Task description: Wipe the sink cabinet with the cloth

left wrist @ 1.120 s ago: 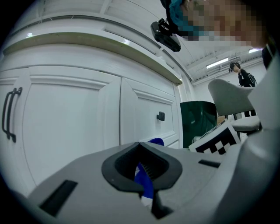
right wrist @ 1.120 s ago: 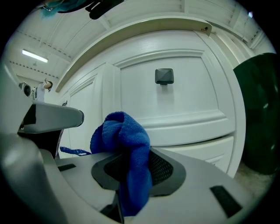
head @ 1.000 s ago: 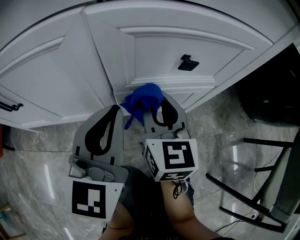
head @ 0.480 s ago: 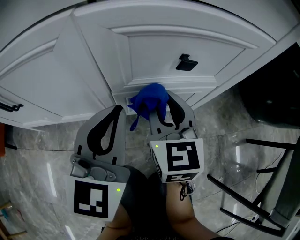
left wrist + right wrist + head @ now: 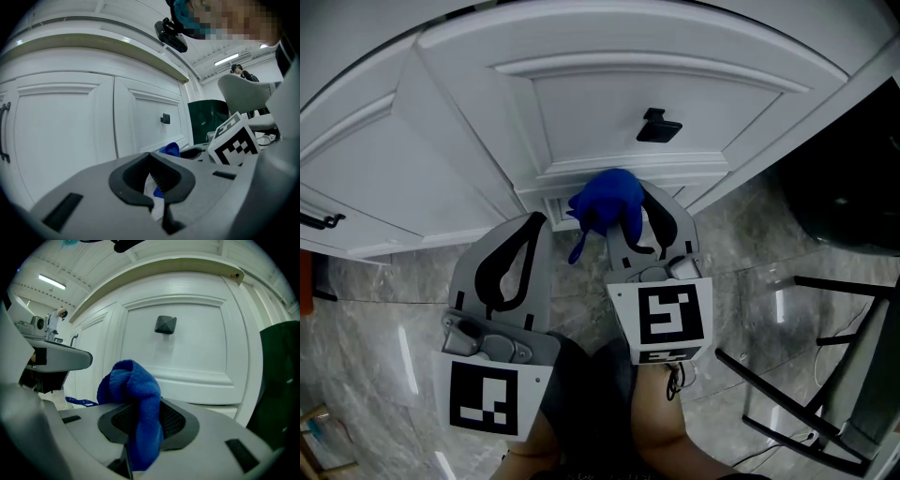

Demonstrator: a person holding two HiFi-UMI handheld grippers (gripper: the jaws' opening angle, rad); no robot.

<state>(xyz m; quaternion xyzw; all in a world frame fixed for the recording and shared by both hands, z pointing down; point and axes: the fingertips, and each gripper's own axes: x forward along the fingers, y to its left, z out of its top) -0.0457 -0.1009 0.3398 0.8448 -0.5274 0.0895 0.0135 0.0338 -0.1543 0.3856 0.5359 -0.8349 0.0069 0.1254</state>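
The white sink cabinet (image 5: pixel 609 103) fills the top of the head view, its right door carrying a black knob (image 5: pixel 652 126). My right gripper (image 5: pixel 623 202) is shut on a bunched blue cloth (image 5: pixel 605 199), which sits against the lower rail of that door, below the knob. In the right gripper view the blue cloth (image 5: pixel 136 404) bulges up from between the jaws, with the knob (image 5: pixel 165 325) above it. My left gripper (image 5: pixel 530 225) hangs to the left, shut and holding nothing, a little short of the cabinet base. Its tips (image 5: pixel 151 157) meet in the left gripper view.
Grey marble floor (image 5: pixel 375 309) runs below the cabinet. A dark bin (image 5: pixel 844 178) stands at the right, with a black metal frame (image 5: pixel 806 375) on the floor beneath it. Another black handle (image 5: pixel 323 221) shows on the left door. The person's legs are at the bottom.
My right gripper has carried the cloth to the right along the bottom rail of the door. The left gripper has hardly moved.
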